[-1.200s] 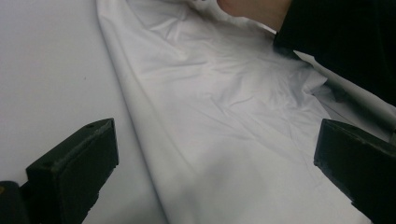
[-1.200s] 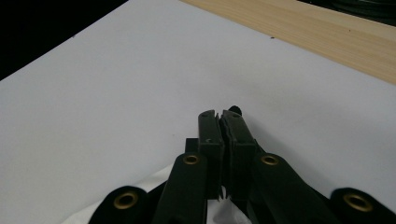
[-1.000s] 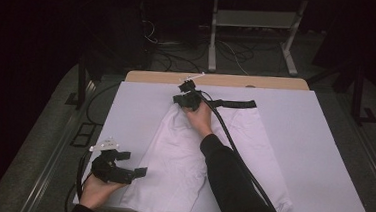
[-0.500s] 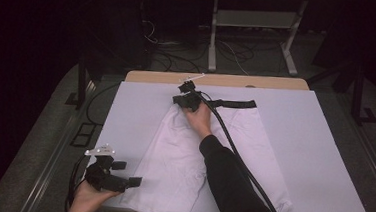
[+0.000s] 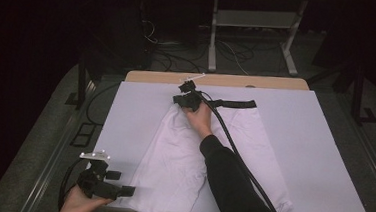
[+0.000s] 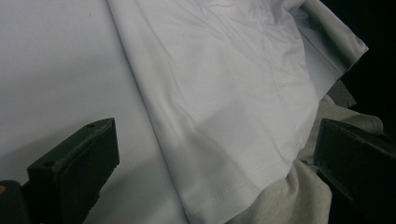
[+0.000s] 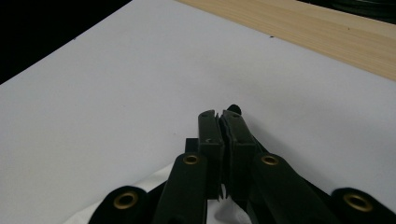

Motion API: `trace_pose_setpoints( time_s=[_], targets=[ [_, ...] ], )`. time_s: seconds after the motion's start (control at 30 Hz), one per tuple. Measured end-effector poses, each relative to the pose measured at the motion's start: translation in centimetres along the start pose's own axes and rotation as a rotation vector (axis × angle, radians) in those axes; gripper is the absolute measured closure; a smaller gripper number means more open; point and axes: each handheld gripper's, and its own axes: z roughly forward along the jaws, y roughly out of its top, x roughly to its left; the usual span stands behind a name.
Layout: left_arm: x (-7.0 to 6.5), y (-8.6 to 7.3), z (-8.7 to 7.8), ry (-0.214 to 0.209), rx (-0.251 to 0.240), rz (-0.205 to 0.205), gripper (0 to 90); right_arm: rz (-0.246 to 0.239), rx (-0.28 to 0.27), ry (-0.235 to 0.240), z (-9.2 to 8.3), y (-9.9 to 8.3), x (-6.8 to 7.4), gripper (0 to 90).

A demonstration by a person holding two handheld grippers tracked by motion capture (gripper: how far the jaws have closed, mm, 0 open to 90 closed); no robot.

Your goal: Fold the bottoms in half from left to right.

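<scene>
The jaws of the right gripper [image 7: 219, 130] are seen pressed together in the right gripper view, pinched at the black waistband [image 5: 236, 103] of the white shorts [image 5: 182, 156]; whether cloth is actually caught between them cannot be told. In the high view this right gripper [image 5: 189, 97] is placed at the far end of the shorts, near the wooden strip [image 5: 258, 82] of the table [image 5: 332, 161]. From the waistband the shorts are spread toward the near edge of the table, where one leg hem is draped over it.

The jaws of the left gripper [image 6: 210, 154] are held wide apart, with nothing between them but open air above the near hem of the shorts. The stitched hem edge is seen lying on the white table cover [image 6: 56, 70], with a grey fabric [image 6: 285, 200] beside it. In the high view the left gripper [image 5: 101, 180] is held at the near left corner of the table, just beside the shorts. Bare cover is left to either side of the shorts.
</scene>
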Motion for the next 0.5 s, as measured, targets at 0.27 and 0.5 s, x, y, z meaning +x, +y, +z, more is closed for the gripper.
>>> trace_pose_setpoints(
  time_s=[0.27, 0.5],
  targets=[
    [0.0, -0.9, 0.1, -0.002, 0.049, -0.015, 2.8, 0.006, -0.006, 0.001, 0.0, -0.1, 0.0, 85.7],
    [-0.4, -1.3, 0.3, 0.02, 0.106, -0.013, 13.4, 0.006, -0.008, 0.006, 0.0, -0.1, -0.2, 85.7]
  ],
)
